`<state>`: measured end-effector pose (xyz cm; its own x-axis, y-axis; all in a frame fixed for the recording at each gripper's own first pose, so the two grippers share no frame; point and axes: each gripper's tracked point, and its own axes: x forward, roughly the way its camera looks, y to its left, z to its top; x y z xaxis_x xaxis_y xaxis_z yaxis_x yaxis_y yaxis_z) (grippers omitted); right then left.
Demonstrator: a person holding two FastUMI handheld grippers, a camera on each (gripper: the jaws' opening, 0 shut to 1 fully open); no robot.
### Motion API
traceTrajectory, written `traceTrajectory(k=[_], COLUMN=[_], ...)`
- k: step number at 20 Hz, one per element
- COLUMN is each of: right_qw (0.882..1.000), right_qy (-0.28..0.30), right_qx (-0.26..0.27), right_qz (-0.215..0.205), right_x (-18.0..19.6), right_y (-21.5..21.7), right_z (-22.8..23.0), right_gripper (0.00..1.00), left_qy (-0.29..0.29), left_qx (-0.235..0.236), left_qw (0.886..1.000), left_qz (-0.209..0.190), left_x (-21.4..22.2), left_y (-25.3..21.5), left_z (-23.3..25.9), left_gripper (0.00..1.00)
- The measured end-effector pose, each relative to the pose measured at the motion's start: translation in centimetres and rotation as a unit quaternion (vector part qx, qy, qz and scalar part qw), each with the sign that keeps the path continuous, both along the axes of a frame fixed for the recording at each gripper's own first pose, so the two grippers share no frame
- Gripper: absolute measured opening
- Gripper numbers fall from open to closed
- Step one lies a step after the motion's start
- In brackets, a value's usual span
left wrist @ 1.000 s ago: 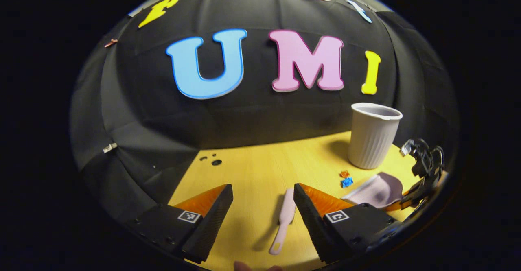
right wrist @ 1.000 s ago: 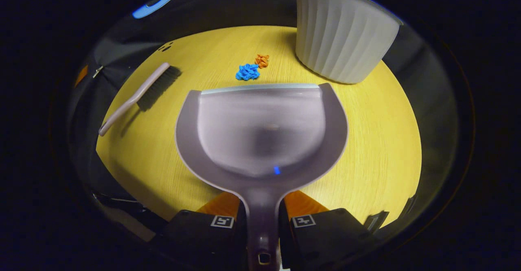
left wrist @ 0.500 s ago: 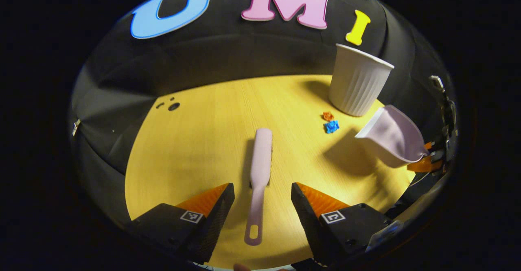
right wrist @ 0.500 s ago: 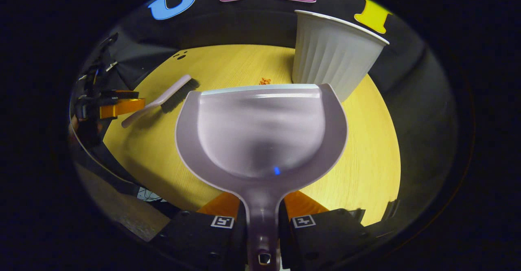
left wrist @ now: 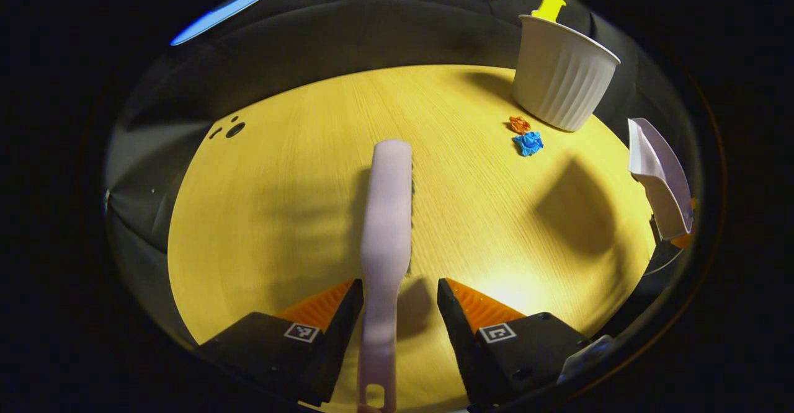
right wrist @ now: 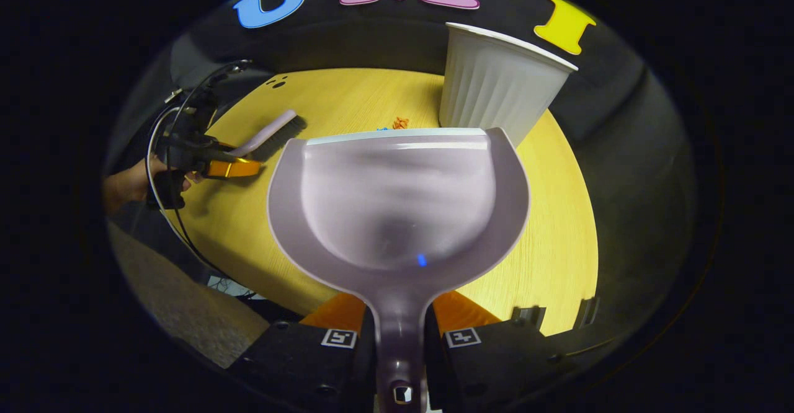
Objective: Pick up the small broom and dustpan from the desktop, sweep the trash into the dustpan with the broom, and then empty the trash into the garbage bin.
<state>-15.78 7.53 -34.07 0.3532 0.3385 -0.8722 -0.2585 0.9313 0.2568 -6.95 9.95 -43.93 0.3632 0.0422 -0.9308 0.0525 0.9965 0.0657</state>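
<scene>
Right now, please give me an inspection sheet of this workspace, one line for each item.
Surface: yellow wooden desktop, small dark holes at its far left.
Job's things: broom lying on the desktop; dustpan lifted, empty; garbage bin upright; blue scrap and orange scrap beside the bin.
Clutter: nothing seen.
Grippers: left gripper open, fingers either side of the broom handle; right gripper shut on the dustpan handle.
Cables: black cable looping at the left gripper.
Surroundings: black cloth wall; a hand.
</scene>
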Motion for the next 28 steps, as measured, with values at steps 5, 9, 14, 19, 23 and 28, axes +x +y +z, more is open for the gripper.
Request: traceTrajectory(k=[5, 9, 14, 19, 23, 28], right_qw=[1.000, 1.000, 0.998, 0.994, 0.987, 0.982], right_qy=[0.006, 0.014, 0.045, 0.087, 0.134, 0.164], right_qx=[0.005, 0.007, -0.002, -0.016, -0.032, -0.030], right_qz=[0.002, 0.013, 0.037, 0.058, 0.085, 0.087], right_x=[0.1, 0.2, 0.3, 0.6, 0.5, 1.2], right_y=[0.2, 0.6, 0.6, 0.2, -0.3, -0.7], right_z=[0.1, 0.1, -0.6, -1.9, -3.7, -5.0], right_gripper=[0.37, 0.37, 0.37, 0.32, 0.37, 0.37], left_qy=[0.014, 0.009, -0.020, -0.053, -0.049, -0.022], left_qx=[0.002, 0.015, 0.023, -0.001, -0.011, -0.015], left_qw=[1.000, 1.000, 0.999, 0.996, 0.990, 0.982], left_qz=[0.004, 0.006, -0.025, -0.077, -0.133, -0.186], left_x=[-0.1, 0.6, 3.9, 11.2, 15.8, 18.2], left_y=[0.1, 0.9, 0.5, -3.0, -7.2, -10.9], left_z=[-1.4, -1.4, 0.7, 2.4, 0.9, -2.1], left_gripper=[0.52, 0.34, 0.29, 0.28, 0.28, 0.28])
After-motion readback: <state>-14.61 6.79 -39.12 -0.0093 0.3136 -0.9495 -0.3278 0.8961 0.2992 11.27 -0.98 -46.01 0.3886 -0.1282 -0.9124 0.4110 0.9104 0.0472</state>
